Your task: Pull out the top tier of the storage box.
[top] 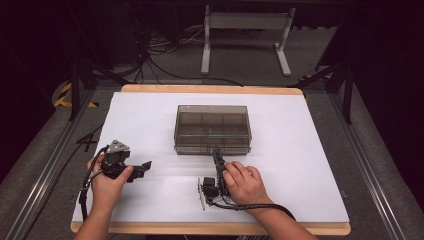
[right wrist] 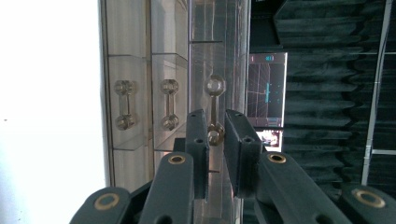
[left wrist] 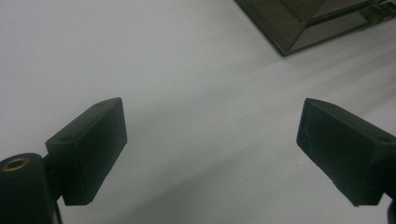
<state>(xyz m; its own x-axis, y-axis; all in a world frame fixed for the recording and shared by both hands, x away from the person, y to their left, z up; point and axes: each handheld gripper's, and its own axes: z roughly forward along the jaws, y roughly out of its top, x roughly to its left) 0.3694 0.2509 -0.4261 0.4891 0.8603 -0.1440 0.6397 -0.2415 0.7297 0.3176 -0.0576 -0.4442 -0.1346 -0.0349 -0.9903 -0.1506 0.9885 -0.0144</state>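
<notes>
A smoky clear plastic box [top: 212, 125] with a shut lid stands in the middle of the white table [top: 300, 165]. My right gripper [top: 216, 154] is at the middle of the box's front edge, rolled onto its side. In the right gripper view its fingertips [right wrist: 215, 123] are nearly together, with the lower end of a clear dumbbell-shaped latch [right wrist: 215, 93] pinched between the pads. Two more latches [right wrist: 124, 104] show on the box wall [right wrist: 140, 56]. My left gripper [top: 142, 167] rests at the left, apart from the box. Its jaws [left wrist: 210, 135] stand wide open over bare table, and a box corner [left wrist: 299, 23] lies beyond.
The table's wooden edge [top: 210, 229] runs along the near side. Behind the table stand a white desk frame [top: 245, 30] and cables on the grey floor [top: 165, 55]. A lit screen [right wrist: 267, 88] glows in the dark room past the box.
</notes>
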